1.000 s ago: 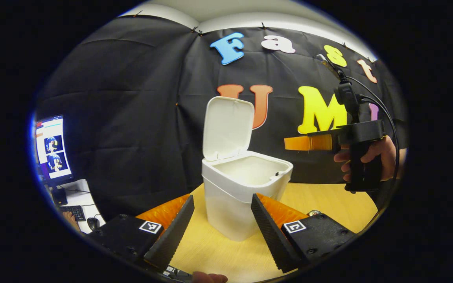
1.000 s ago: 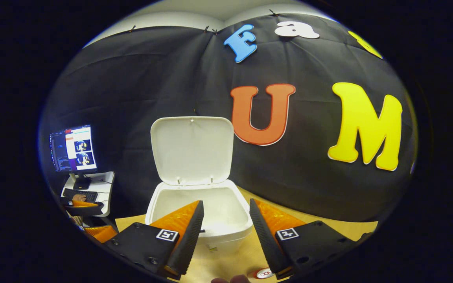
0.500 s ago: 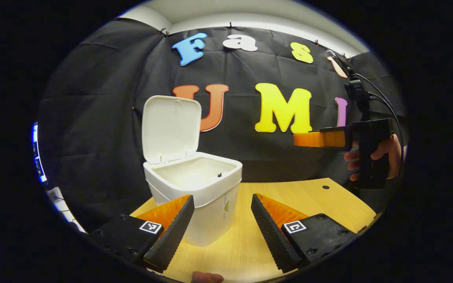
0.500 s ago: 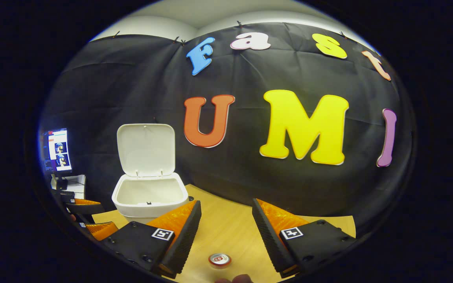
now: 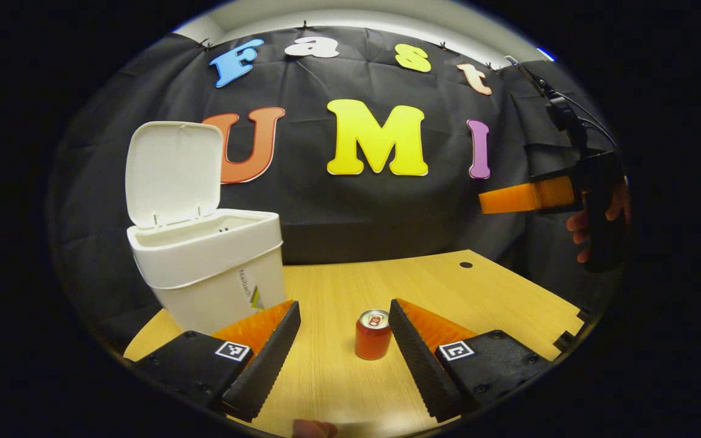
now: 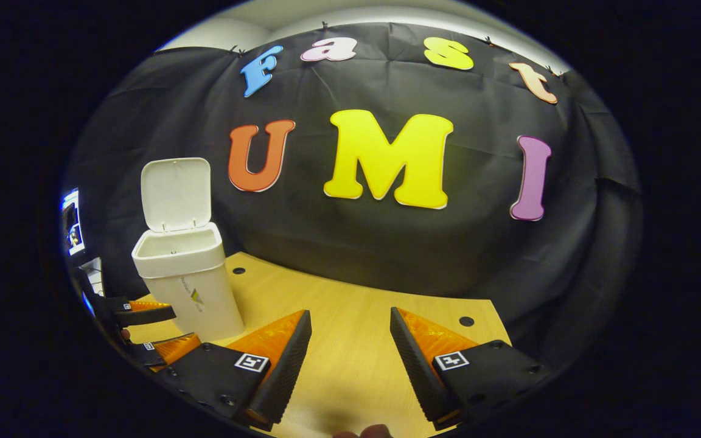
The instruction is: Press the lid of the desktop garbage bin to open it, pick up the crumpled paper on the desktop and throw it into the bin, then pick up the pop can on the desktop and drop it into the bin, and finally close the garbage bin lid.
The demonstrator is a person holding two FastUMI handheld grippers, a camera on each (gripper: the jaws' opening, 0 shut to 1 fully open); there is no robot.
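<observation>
A red pop can (image 5: 373, 335) stands upright on the wooden desktop (image 5: 423, 286), just ahead of my open left gripper (image 5: 343, 334) and close to its right finger. The white garbage bin (image 5: 210, 267) stands at the left with its lid (image 5: 171, 172) raised. In the right gripper view the bin (image 6: 187, 280) is far left, lid (image 6: 174, 194) up, and my right gripper (image 6: 348, 340) is open and empty above the desktop (image 6: 350, 310). The right gripper (image 5: 512, 199) also hangs in the air at the right of the left gripper view, held by a hand (image 5: 594, 219).
The black cloth wall closes the back of the desk. Small round holes (image 5: 465, 264) mark the desktop near its far edge. The left gripper (image 6: 143, 331) shows low at the left of the right gripper view, beside the bin. A monitor (image 6: 73, 222) stands beyond the desk's left end.
Both grippers have swung right, away from the bin. The bin has slid left in both views, and the pop can has come into sight between the left gripper's fingers.
</observation>
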